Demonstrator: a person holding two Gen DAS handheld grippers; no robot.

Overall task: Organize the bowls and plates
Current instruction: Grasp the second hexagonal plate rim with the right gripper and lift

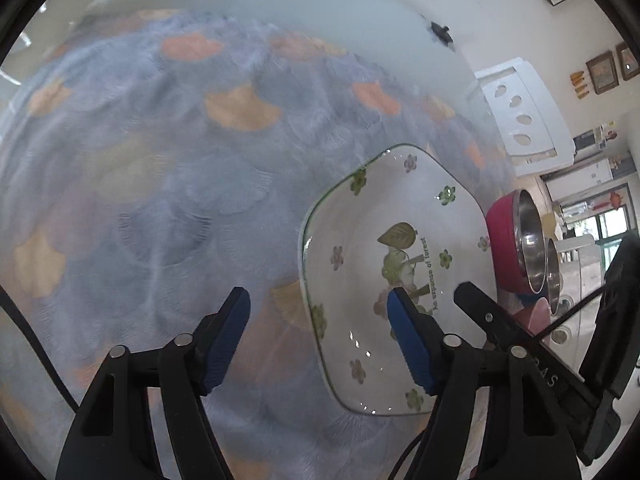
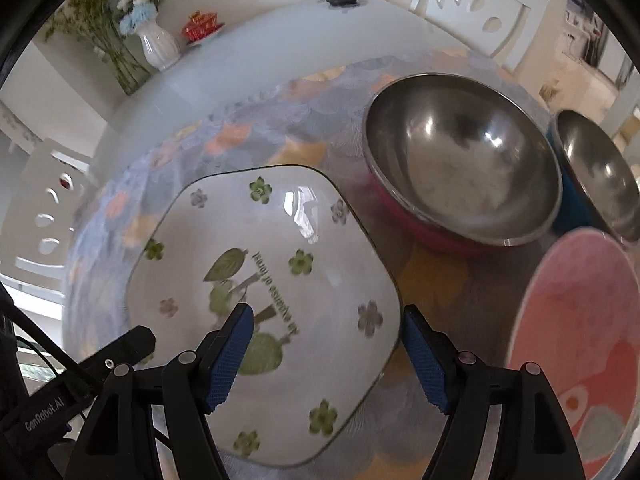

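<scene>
Both grippers poised over the flowered plate on the patterned table.

A pale glass table (image 2: 248,64) carries a blue-grey cloth with orange and tan fan shapes (image 1: 168,184), white cut-out chairs (image 2: 476,4) around it and a white vase of blue flowers (image 2: 158,46) at its far edge. On the cloth lies the square white ceramic plate with rounded corners, a thin green rim, small green and mauve flowers and a leaf motif (image 2: 276,280). Beside its far corner sits a steel bowl with a red outside (image 2: 460,160), a blue-sided steel bowl (image 2: 596,172) next to that, and a pink plate (image 2: 580,340) toward the near edge. The left gripper (image 1: 320,320) stands spread, straddling the plate's rim. The right gripper (image 2: 328,340) is spread too, astride the plate's other rim, pinching nothing.
</scene>
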